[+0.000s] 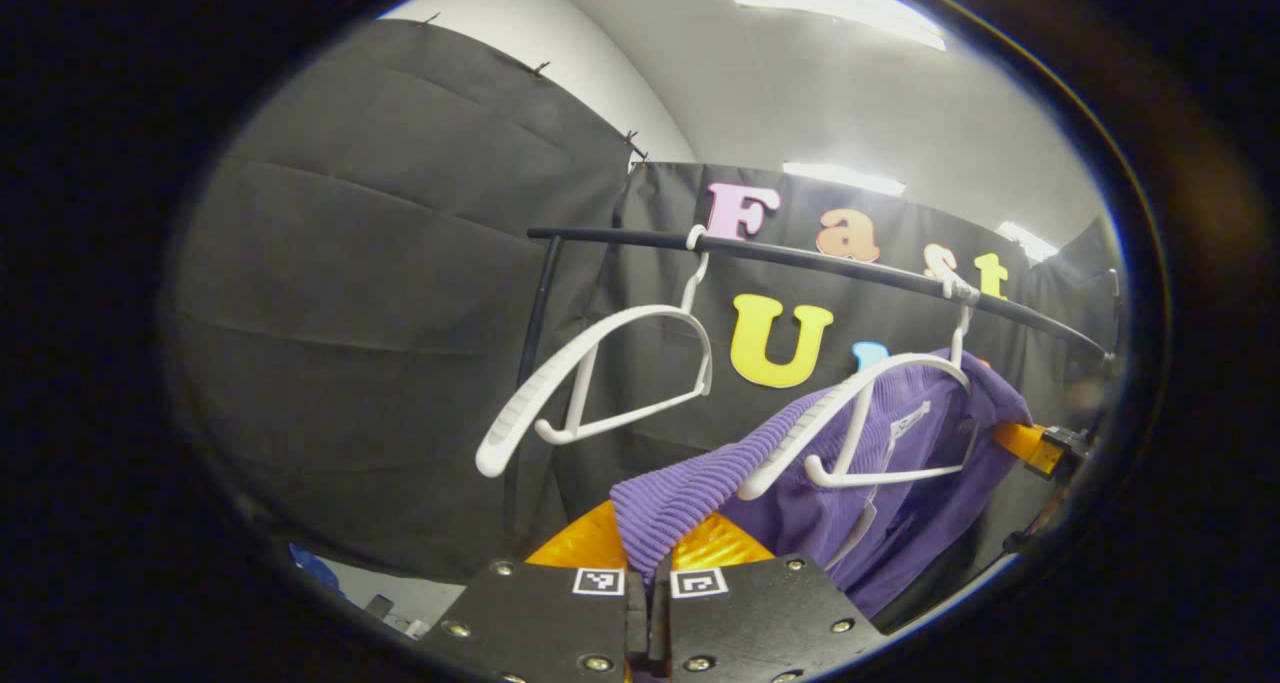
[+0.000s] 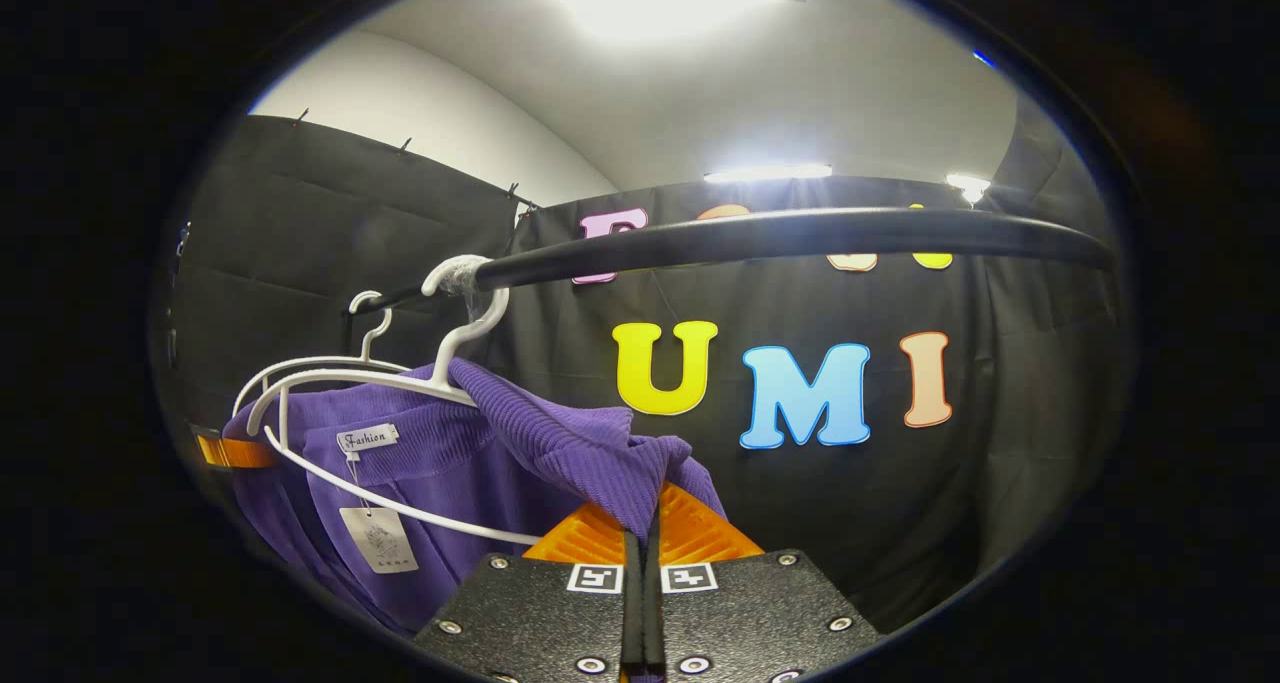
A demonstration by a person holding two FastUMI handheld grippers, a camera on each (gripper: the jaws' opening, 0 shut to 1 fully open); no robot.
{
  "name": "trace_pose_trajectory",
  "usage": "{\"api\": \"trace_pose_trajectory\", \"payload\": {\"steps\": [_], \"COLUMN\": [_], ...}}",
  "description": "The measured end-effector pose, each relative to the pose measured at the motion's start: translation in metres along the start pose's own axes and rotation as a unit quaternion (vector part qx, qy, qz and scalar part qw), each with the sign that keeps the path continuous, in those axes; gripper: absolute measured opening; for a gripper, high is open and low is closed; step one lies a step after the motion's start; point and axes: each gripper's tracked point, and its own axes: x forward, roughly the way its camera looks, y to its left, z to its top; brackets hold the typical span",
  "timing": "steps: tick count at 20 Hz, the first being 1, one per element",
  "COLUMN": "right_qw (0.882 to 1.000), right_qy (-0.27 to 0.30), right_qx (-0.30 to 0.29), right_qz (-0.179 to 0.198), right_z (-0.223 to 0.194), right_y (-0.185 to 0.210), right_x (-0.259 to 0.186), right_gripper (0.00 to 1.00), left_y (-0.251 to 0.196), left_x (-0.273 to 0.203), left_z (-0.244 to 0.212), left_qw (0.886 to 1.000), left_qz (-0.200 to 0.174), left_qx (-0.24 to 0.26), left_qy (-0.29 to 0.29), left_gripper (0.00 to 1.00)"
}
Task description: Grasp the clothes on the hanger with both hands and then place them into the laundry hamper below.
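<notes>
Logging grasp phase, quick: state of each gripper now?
Left gripper: shut on the purple garment.
Right gripper: shut on the purple garment, which hangs on the white hanger.

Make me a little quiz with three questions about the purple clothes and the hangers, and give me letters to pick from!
1. Where does the purple garment hang?
A. on a white hanger on the black rail
B. on the floor
C. in a drawer

2. How many white hangers are on the black rail?
A. one
B. two
C. five

3. What is the left gripper doing?
A. hanging wide open
B. holding a hanger
C. pinching purple cloth

Answers: 1 A, the garment drapes over the loaded hanger hooked on the rail. 2 B, a bare hanger hangs beside the loaded one. 3 C, its orange fingers press together on a fold of cloth, as do those of the right gripper.
</notes>
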Motion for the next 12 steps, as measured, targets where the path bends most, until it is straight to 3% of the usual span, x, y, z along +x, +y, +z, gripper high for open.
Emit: {"api": "trace_pose_trajectory", "payload": {"steps": [5, 6, 7, 12], "right_qw": [1.000, 1.000, 1.000, 1.000], "right_qy": [-0.003, -0.003, -0.001, 0.006], "right_qx": [-0.002, -0.003, -0.002, 0.001], "right_qz": [-0.001, 0.000, 0.001, -0.006], "right_z": [0.002, 0.000, -0.003, -0.014], "right_y": [-0.012, -0.012, -0.014, -0.029], "right_x": [0.006, 0.004, 0.003, 0.006], "right_gripper": [0.00, 0.00, 0.00, 0.00], "left_y": [-0.014, -0.017, -0.019, -0.040], "left_x": [-0.005, -0.003, -0.002, -0.003], "left_z": [-0.018, -0.020, -0.022, -0.040], "left_qw": [1.000, 1.000, 1.000, 0.999], "left_qz": [-0.008, -0.009, -0.009, -0.021], "left_qx": [0.003, 0.003, 0.003, 0.002], "left_qy": [0.019, 0.022, 0.026, 0.043], "left_gripper": [0.02, 0.07, 0.02, 0.01]}}
